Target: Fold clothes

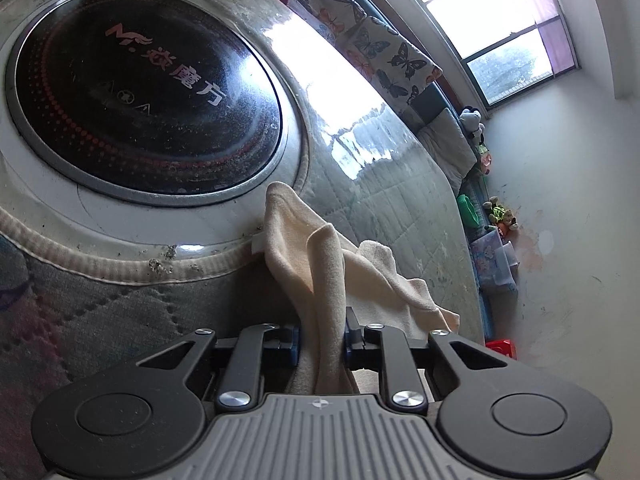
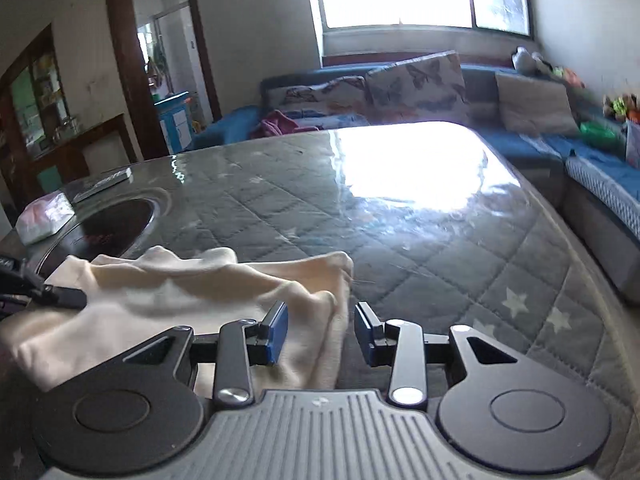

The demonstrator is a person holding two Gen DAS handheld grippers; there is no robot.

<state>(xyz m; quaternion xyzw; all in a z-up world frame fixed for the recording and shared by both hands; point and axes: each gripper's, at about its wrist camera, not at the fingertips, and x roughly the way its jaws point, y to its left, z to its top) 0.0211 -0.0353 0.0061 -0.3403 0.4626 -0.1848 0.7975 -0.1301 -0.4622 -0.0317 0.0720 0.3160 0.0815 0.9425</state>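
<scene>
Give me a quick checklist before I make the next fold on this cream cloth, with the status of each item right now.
1. Left gripper holding the cream cloth: ok, cloth runs between its fingers and the jaws look closed on it.
2. Right gripper holding the cloth: not ok, jaws stand apart with the cloth edge lying between them.
3. Cloth flat: not ok, it is bunched and wrinkled.
4. Quilted table cover ahead free for the fold: ok.
5. Cloth clear of the round black cooktop: cannot tell, the bunched cloth lies close to its rim.

Left gripper [image 1: 322, 340] jaws clamped tight, right gripper [image 2: 322, 330] jaws spread apart
</scene>
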